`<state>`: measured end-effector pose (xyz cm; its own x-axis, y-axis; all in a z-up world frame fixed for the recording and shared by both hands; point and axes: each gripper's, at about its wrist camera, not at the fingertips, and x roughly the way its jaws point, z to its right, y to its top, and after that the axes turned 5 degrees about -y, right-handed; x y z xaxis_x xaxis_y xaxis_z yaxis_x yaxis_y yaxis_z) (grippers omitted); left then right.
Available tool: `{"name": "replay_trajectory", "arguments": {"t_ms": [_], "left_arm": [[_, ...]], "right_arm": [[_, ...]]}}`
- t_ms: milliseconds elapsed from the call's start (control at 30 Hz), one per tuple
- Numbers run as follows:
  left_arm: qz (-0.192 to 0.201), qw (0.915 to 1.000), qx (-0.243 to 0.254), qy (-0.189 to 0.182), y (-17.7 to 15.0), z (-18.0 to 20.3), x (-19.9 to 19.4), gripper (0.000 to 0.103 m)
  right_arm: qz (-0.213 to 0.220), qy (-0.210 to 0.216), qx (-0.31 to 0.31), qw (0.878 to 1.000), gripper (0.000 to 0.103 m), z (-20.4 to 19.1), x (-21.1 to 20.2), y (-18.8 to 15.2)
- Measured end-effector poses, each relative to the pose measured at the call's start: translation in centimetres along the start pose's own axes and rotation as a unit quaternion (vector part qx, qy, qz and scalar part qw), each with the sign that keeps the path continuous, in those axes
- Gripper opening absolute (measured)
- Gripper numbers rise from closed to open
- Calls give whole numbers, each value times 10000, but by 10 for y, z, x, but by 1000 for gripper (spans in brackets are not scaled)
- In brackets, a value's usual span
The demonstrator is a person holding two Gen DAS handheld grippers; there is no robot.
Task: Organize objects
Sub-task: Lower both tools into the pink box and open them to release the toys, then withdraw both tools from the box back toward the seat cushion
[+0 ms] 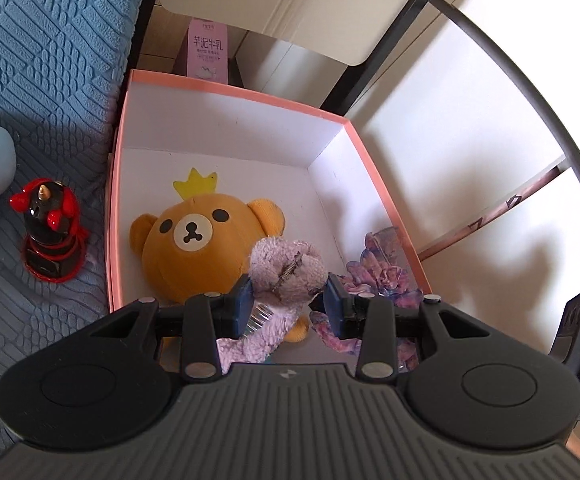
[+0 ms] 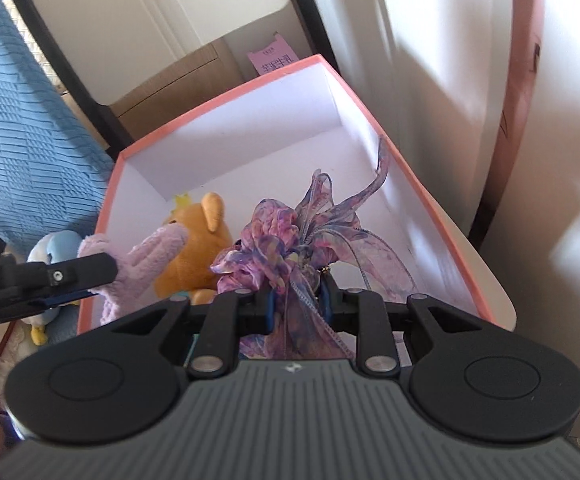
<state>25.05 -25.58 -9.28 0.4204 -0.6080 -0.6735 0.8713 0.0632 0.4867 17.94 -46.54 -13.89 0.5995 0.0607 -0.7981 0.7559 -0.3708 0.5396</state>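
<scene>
1. Lilac plush fills the left wrist view: the left hand-held gripper point(image 1: 288, 300) is clamped on a fluffy purple toy point(image 1: 286, 270) over the near end of the pink box point(image 1: 234, 89), just beside the bear point(image 1: 202, 240) lying inside. It looks light and squashy, best pinched mid-body. Only this view shows the red figurine point(image 1: 50, 232) outside the box, on the blue cover.

2. Right wrist view: the right hand-held gripper point(image 2: 296, 306) is closed on a gauzy purple scarf point(image 2: 286, 236), limp and slippery, over the same box point(image 2: 442, 216). Only here do its trailing ribbons show.
</scene>
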Motion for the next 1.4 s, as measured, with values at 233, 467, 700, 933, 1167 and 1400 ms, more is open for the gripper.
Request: {"name": "replay_trajectory", "arguments": {"t_ms": [233, 467, 700, 933, 1167, 1400], "left_arm": [[-11, 10000, 25, 79, 1, -1, -5, 44], [111, 9997, 217, 80, 1, 2, -35, 69], [570, 9977, 342, 121, -2, -1, -89, 71], [993, 9936, 479, 228, -14, -5, -152, 75], [1243, 9902, 540, 341, -35, -13, -200, 83], [1584, 9862, 424, 246, -53, -19, -247, 85]], "right_arm": [[94, 16, -81, 9999, 30, 7, -14, 0], [348, -149, -153, 9992, 62, -4, -37, 0], [695, -45, -310, 9971, 62, -32, -74, -4], [869, 258, -454, 9948, 62, -66, -108, -20], [878, 441, -627, 9932, 65, -99, -127, -39], [715, 769, -767, 9915, 65, -133, -144, -69]]}}
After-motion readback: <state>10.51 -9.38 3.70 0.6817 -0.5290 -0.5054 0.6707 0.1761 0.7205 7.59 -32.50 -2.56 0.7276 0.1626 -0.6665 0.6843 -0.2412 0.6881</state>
